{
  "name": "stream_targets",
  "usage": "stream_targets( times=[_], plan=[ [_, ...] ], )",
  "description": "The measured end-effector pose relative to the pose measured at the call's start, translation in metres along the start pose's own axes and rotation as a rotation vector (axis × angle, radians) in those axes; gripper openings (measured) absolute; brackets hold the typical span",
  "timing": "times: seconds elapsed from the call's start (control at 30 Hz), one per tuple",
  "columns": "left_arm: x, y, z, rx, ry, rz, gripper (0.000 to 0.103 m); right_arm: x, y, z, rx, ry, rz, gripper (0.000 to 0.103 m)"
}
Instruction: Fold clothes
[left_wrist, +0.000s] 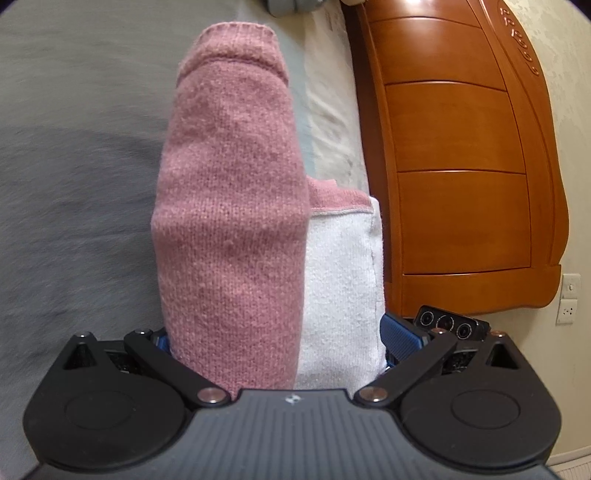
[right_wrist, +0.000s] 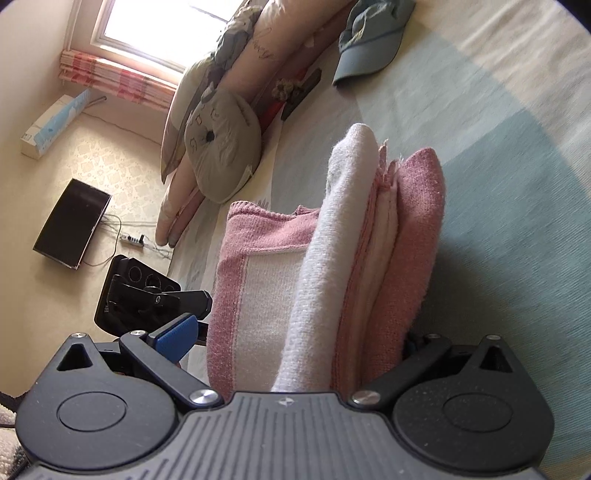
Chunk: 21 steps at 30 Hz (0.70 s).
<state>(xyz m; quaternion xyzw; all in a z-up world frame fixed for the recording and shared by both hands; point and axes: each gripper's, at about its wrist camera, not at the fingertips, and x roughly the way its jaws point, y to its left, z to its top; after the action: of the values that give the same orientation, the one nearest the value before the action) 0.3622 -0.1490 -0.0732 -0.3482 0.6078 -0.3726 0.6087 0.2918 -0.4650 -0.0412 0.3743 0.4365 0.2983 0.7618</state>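
Observation:
A folded pink and white knit sweater (left_wrist: 229, 184) fills the middle of the left wrist view, held up over the bed. My left gripper (left_wrist: 277, 339) is shut on its near end, and the thick bundle keeps the blue pads (left_wrist: 400, 332) wide apart. In the right wrist view the same folded sweater (right_wrist: 369, 240) shows its stacked layers edge-on. My right gripper (right_wrist: 295, 339) clamps those layers; one blue pad (right_wrist: 177, 336) shows at the left, the other is hidden behind pink cloth. Each gripper appears in the other's view, close beside the bundle.
A grey-green bedspread (left_wrist: 74, 147) lies below, with an orange wooden headboard (left_wrist: 461, 147) to the right. A cat-face cushion (right_wrist: 221, 144), long pillows and a blue cap (right_wrist: 369, 48) sit at the bed's far side. A dark screen (right_wrist: 70, 221) and a power strip (right_wrist: 135, 239) lie on the floor.

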Motion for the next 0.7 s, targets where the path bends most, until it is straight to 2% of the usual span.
stream_targets(
  times=[0.2, 0.3, 0.4, 0.7],
  plan=[
    [0.036, -0.016, 0.027, 0.063, 0.007, -0.047, 0.101, -0.039, -0.029, 0.04, 0.035, -0.077, 0.001, 0.103],
    [0.068, -0.037, 0.041, 0.066, 0.014, -0.081, 0.101, -0.057, -0.041, 0.061, 0.024, -0.09, -0.037, 0.103],
    [0.097, -0.043, 0.055, 0.045, 0.017, -0.13, 0.101, -0.075, -0.053, 0.081, 0.009, -0.104, -0.074, 0.103],
    [0.157, -0.054, 0.082, 0.047, -0.045, -0.186, 0.101, -0.12, -0.094, 0.144, -0.007, -0.172, -0.106, 0.103]
  ],
)
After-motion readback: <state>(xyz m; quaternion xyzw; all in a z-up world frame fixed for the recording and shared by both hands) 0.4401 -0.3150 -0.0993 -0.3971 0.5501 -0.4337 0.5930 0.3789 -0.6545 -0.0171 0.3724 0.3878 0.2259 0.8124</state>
